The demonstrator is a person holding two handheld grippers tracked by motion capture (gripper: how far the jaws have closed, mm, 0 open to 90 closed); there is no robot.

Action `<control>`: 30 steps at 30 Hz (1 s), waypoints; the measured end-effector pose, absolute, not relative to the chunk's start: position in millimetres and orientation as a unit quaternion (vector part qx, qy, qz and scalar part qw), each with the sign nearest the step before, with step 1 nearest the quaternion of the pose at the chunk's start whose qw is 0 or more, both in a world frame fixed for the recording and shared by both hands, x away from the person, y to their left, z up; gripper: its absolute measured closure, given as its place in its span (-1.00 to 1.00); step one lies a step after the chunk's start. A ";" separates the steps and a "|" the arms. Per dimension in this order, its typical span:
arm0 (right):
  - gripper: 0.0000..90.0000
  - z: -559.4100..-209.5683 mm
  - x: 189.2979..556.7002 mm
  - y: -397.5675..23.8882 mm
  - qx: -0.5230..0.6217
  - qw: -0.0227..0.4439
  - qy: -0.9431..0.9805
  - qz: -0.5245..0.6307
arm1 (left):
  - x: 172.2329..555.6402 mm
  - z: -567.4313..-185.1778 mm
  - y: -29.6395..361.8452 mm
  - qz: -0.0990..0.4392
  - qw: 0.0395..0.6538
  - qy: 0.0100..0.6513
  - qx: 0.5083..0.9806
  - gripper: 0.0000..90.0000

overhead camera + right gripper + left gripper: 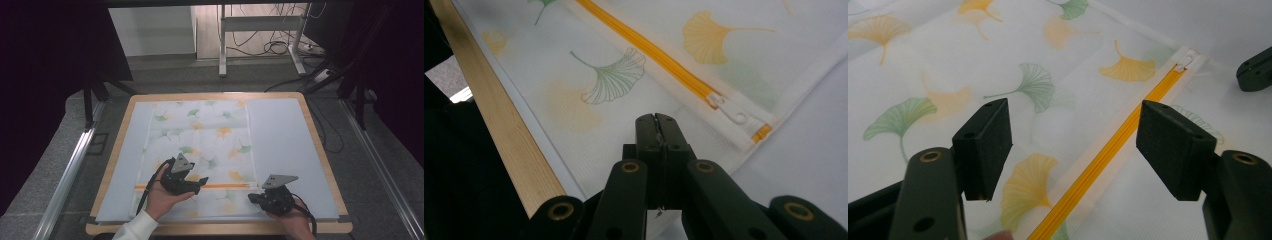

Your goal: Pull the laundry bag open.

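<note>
A white mesh laundry bag printed with green and yellow ginkgo leaves lies flat on the pale blue mat that covers the wooden table, its long side running away from the person. An orange zipper crosses the bag near the edge closest to the person, and its white pull tab sits at the bag's right end, just inside the hem. The left gripper hangs over the bag at the zipper line, held in the person's left hand, whose white sleeve enters from the bottom of the high view. Its fingers stand wide apart with nothing between them; in the left gripper view the zipper runs diagonally below the gap, nearer the right-hand finger, and the cloth beneath is not touched by either pad. The right gripper rests low at the bag's near right corner, close to the table's front edge, in the person's right hand. Its fingers are pressed together, tips meeting over the white mesh just short of the pull tab; whether a fold of cloth is pinched between them cannot be told.
</note>
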State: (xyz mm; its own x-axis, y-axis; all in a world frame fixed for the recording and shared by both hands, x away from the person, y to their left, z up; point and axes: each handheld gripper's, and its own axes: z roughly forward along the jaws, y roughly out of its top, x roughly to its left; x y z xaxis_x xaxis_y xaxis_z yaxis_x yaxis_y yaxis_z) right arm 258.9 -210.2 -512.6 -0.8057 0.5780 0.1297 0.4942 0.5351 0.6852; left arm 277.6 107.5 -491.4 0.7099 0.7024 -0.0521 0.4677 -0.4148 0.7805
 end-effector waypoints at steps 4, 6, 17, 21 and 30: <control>0.98 -514.1 257.1 -211.7 0.310 0.055 0.875 0.368 | 279.9 -490.7 98.5 0.137 0.409 0.345 0.834 -0.33; 0.98 -515.1 257.9 -210.6 0.310 0.056 0.875 0.366 | 279.6 -490.0 95.2 0.136 0.409 0.340 0.836 -0.33; 0.98 -517.7 259.7 -210.3 0.313 0.053 0.877 0.359 | 282.6 -491.9 83.6 0.131 0.406 0.330 0.842 -0.32; 0.98 -520.0 260.2 -210.2 0.314 0.051 0.879 0.355 | 284.7 -492.4 73.8 0.127 0.404 0.323 0.846 -0.32; 0.98 -522.3 261.1 -210.6 0.316 0.048 0.880 0.352 | 289.6 -490.0 55.5 0.119 0.403 0.315 0.851 -0.32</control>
